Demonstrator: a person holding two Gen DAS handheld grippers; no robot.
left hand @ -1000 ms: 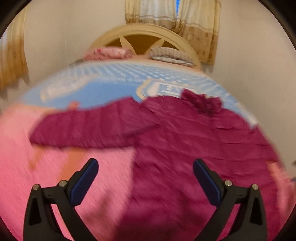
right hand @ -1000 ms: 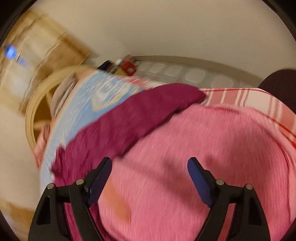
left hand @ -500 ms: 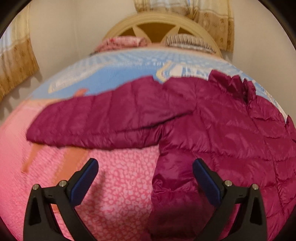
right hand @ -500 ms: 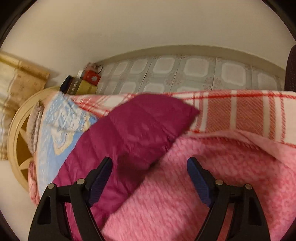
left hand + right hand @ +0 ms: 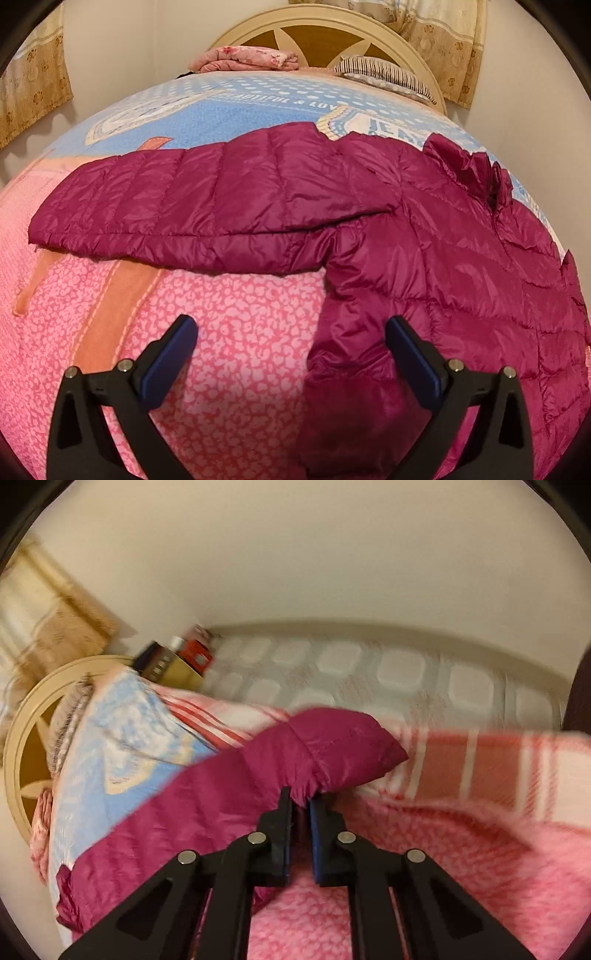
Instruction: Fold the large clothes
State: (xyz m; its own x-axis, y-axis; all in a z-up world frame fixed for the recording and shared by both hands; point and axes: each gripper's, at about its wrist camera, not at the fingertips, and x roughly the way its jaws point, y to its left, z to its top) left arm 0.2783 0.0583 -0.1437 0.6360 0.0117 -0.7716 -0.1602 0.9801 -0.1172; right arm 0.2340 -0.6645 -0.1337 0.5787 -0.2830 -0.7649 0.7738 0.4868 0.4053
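Note:
A magenta quilted puffer jacket (image 5: 424, 236) lies spread on the bed, one sleeve (image 5: 177, 206) stretched out to the left, collar at the far right. My left gripper (image 5: 291, 354) hovers open above the jacket's lower left edge, nothing between its blue pads. In the right wrist view, the other sleeve (image 5: 258, 775) runs toward the bed's side. My right gripper (image 5: 301, 805) is shut on the near edge of that sleeve close to its cuff (image 5: 354, 749), the fabric puckering between the pads.
The bed carries a pink patterned blanket (image 5: 221, 332) and a blue printed one (image 5: 236, 107). A cream headboard (image 5: 317, 33), folded pink cloth (image 5: 247, 61) and striped pillow (image 5: 380, 72) sit at the far end. Beside the bed are tiled floor (image 5: 369, 668) and some boxes (image 5: 177, 661).
My right gripper has moved up to the sleeve and snapped shut on its edge near the cuff. My left gripper came down and in toward the jacket's body, then held still, staying open.

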